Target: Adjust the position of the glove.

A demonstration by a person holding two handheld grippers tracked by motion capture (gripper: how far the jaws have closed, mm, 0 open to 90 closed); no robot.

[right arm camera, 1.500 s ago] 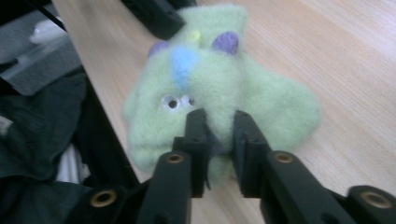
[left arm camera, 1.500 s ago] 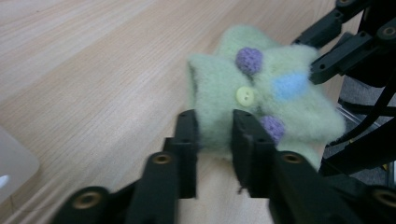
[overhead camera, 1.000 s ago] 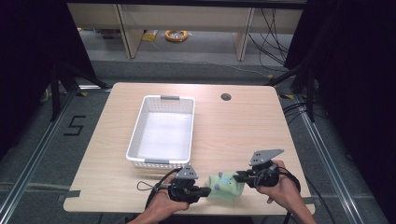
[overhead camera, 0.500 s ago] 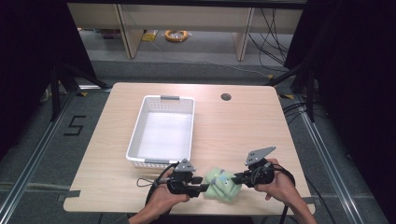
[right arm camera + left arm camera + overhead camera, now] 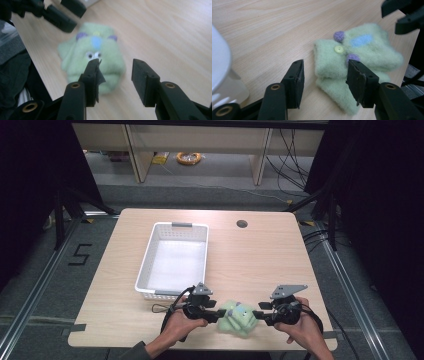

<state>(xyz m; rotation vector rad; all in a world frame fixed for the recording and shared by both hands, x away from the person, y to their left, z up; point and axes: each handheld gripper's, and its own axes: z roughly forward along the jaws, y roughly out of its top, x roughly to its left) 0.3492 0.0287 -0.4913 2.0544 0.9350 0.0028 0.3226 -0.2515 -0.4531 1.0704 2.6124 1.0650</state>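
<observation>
The left gripper (image 5: 324, 77) has its jaws parted, and they have just been opening; in the left gripper view the near edge of the green fuzzy toy (image 5: 354, 62) lies between the two black pads, but neither pad presses on it. The right gripper (image 5: 115, 75) is likewise apart at the jaws, having just been opening — in the right gripper view its left pad stands in front of the toy's (image 5: 93, 53) googly eyes, while the gap between the pads looks on bare wood beside the toy. Nothing is clamped by either one.

The toy (image 5: 238, 316) is a small pale-green plush with purple bobbles, a yellow button and a blue patch. It lies on the wooden table (image 5: 265, 255) close to the near edge, with the left gripper (image 5: 218, 315) just to its left and the right gripper (image 5: 257, 315) just to its right, both pointing inward at it. A hand (image 5: 179, 327) holds the left one, another hand (image 5: 304, 331) the right.

Beyond the toy and a little to its left stands a white basket (image 5: 150, 251) — its near rim sits just behind the left gripper. Well beyond the toy, toward the far edge, is a round cable hole (image 5: 242, 224) in the tabletop.
</observation>
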